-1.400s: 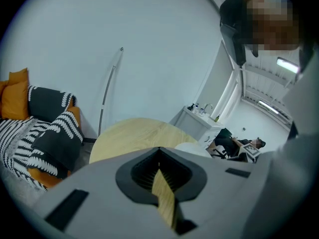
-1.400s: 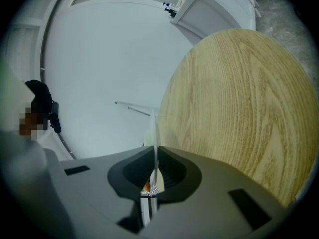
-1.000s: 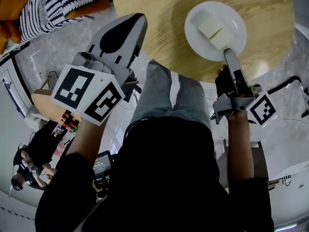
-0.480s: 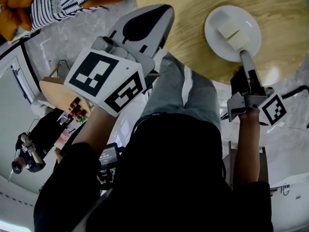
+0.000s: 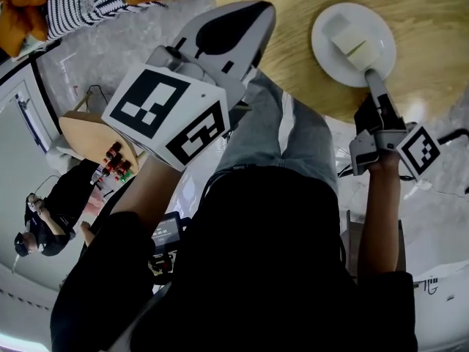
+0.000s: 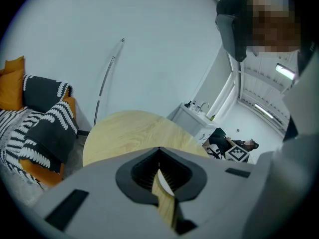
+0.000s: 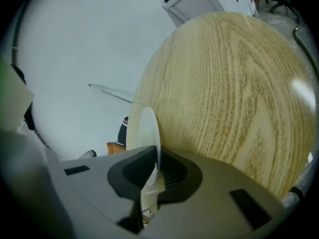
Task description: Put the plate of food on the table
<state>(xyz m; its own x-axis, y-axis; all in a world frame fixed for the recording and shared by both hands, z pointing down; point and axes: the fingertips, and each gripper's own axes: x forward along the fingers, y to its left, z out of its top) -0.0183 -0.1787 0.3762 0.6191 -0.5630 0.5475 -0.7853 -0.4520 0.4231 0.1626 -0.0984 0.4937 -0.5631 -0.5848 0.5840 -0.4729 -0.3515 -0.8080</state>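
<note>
A white plate with pale blocks of food is over the near part of the round wooden table. My right gripper is shut on its near rim. In the right gripper view the plate shows edge-on between the pads of the right gripper, close to the tabletop; I cannot tell whether it rests on it. My left gripper is raised near the table's left edge. Its tips meet with nothing in them.
My legs in grey jeans are against the table's near edge. A striped cushion and an orange one lie at the upper left. A small side table with bottles and a seated person are at the left.
The left gripper has come up closer to the head camera and looms larger. The right gripper keeps its hold on the plate, which has shifted slightly right in view with the table.
</note>
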